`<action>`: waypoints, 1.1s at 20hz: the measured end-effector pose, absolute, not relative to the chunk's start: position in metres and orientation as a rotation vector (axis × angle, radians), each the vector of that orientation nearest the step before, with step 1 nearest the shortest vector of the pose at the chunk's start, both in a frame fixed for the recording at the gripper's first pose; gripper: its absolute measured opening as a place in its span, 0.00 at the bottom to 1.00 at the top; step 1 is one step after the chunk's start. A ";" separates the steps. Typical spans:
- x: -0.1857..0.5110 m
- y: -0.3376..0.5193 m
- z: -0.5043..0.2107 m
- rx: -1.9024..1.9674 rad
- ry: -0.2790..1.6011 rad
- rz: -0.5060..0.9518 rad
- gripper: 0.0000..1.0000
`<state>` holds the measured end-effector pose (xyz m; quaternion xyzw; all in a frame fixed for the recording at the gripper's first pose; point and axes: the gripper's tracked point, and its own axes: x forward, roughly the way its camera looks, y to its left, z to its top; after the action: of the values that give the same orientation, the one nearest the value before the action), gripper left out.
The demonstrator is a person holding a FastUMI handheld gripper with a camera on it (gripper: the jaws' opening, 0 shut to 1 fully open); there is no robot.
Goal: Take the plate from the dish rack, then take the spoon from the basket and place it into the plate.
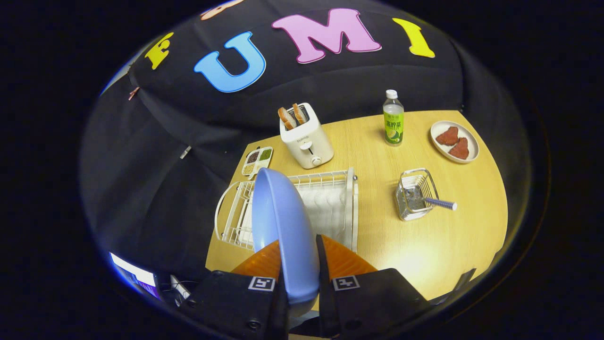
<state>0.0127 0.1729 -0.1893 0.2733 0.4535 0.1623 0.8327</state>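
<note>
While the gripper (298, 264) is clamped on the blue plate (283, 226), both fingers pressing its rim from either side, the plate stands on edge between them, lifted over the white dish rack (330, 198) on the wooden table (424, 245). Next target, the spoon (439, 203), lies well off to the right of the fingers, in the wire basket (415, 193), handle poking out rightward over the rim. Open tabletop between rack and basket looks best for setting the plate down.
</note>
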 end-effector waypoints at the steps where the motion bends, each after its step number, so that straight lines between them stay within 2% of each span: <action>1: -0.002 0.167 -0.195 0.601 0.974 0.356 0.29; 7: -0.097 0.148 -0.256 0.733 1.085 0.396 0.29; 11: -0.136 0.150 -0.310 0.791 1.157 0.398 0.29; 22: -0.132 0.160 -0.396 0.855 1.230 0.370 0.29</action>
<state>-0.1319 0.1605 -0.3964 0.3863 0.5557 0.1673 0.7169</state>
